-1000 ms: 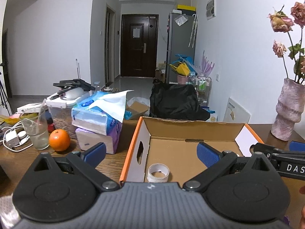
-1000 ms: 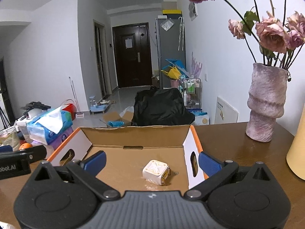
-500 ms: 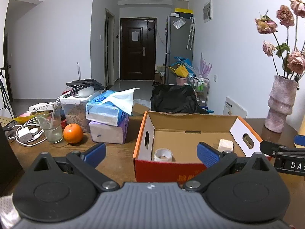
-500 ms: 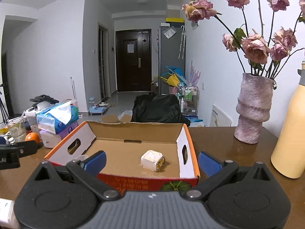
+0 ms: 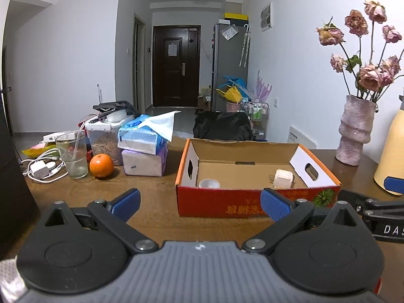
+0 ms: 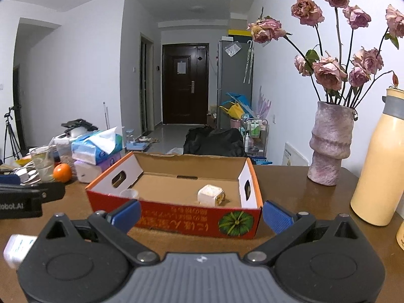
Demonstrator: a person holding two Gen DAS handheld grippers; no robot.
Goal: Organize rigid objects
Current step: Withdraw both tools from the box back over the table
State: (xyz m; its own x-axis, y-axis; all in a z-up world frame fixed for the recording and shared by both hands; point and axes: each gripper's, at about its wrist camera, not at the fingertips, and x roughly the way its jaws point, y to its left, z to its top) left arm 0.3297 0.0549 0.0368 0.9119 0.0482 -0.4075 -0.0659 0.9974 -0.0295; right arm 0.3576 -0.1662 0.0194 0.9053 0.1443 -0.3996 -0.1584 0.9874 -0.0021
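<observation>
Both the left gripper (image 5: 199,200) and the right gripper (image 6: 200,214) hang wide open and empty, short of the cardboard box (image 6: 176,214) on the worktop (image 6: 290,192). Inside it, a white plug adapter (image 6: 210,195) sits toward the right end and a small white cup (image 5: 209,183) toward the left. Both look light and stiff; the adapter's smooth flat sides seem the best hold, the cup's thin rim may slip.

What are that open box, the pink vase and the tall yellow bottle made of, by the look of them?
The box looks like corrugated cardboard: raw brown inside, printed glossy red outside, with cut handle holes. The vase seems to be rough matte ceramic or stone, its mottled pink surface grainy. The bottle is smooth satin cream, probably coated metal or plastic; the pictures leave that open.
</observation>
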